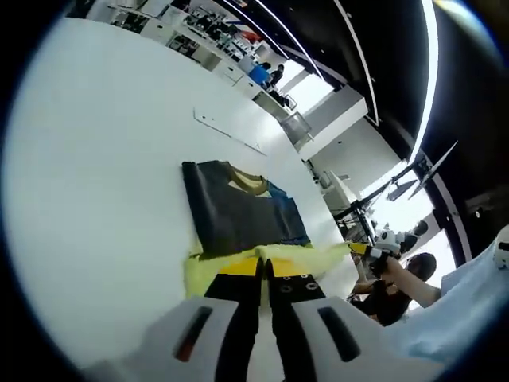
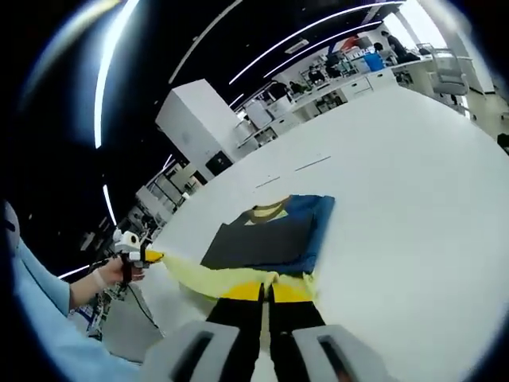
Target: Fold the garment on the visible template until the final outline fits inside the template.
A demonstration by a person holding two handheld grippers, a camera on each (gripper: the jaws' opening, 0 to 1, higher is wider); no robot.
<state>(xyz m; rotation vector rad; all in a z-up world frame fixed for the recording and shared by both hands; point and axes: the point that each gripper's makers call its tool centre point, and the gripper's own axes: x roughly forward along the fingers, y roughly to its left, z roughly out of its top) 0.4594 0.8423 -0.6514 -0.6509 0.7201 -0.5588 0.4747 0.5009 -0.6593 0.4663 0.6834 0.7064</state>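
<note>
The garment (image 1: 238,211) lies on the white table (image 1: 103,183): dark grey and blue, with a mustard collar and a yellow edge (image 1: 310,256) lifted toward me. My left gripper (image 1: 263,269) is shut on that yellow edge at its left end. In the right gripper view the garment (image 2: 266,239) lies ahead, and my right gripper (image 2: 266,290) is shut on the yellow edge at its other end. Each gripper also shows in the other's view, held in a hand: the right gripper (image 1: 374,255) and the left gripper (image 2: 132,248). The yellow edge stretches taut between them.
Thin pale marks (image 1: 227,131) lie on the table beyond the garment, also seen as thin pale marks (image 2: 312,163). A person's light blue sleeve (image 2: 40,310) is at the near side. Desks and shelving (image 1: 199,32) stand past the table's far edge.
</note>
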